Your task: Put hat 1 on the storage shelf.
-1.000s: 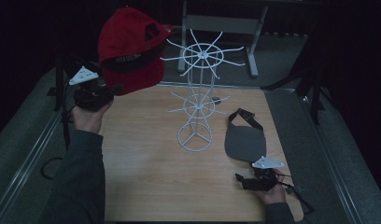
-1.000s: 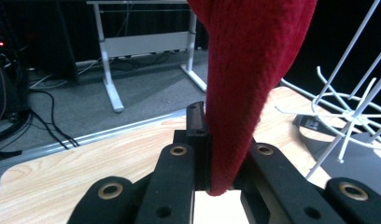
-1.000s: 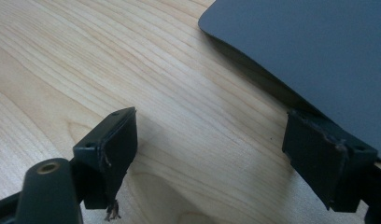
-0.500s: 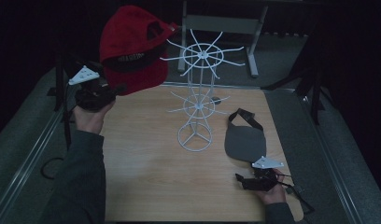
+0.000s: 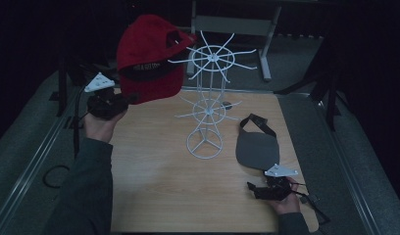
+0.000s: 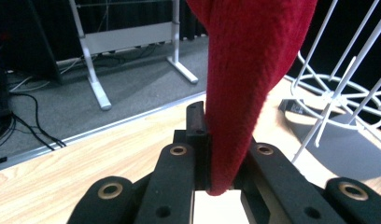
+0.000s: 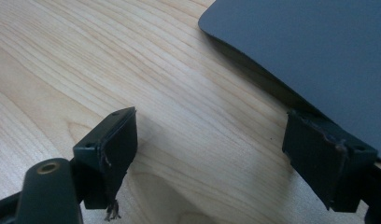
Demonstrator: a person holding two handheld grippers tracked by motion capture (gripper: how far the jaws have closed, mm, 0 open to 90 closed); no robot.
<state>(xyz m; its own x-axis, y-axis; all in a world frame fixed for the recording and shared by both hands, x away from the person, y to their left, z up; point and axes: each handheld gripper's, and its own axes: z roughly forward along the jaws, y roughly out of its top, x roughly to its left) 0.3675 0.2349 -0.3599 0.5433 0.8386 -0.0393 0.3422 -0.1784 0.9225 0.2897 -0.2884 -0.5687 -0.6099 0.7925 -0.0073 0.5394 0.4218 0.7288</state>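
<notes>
left gripper (image 5: 132, 99): pinches red cap (image 5: 149, 58), held up by white wire rack (image 5: 208, 105) | right gripper (image 5: 254, 190): jaws wide, low on wooden table (image 5: 154, 186), beside grey cap (image 5: 257, 147)

Red cap (image 5: 148, 58) band print too blurred; nothing legible.

**Dim room, grey floor, pale wood table**

The room is dark, the far side nearly black. A light wooden table (image 5: 154, 186) with visible grain carries the scene; a metal rail (image 5: 29, 164) runs along its left side. Grey carpeted floor (image 6: 132, 88) lies beyond the table's far edge. A pale metal-framed stand (image 6: 128, 42) with splayed feet sits on that floor. Black cables (image 6: 20, 126) trail across the carpet beside a dark upright.
</notes>
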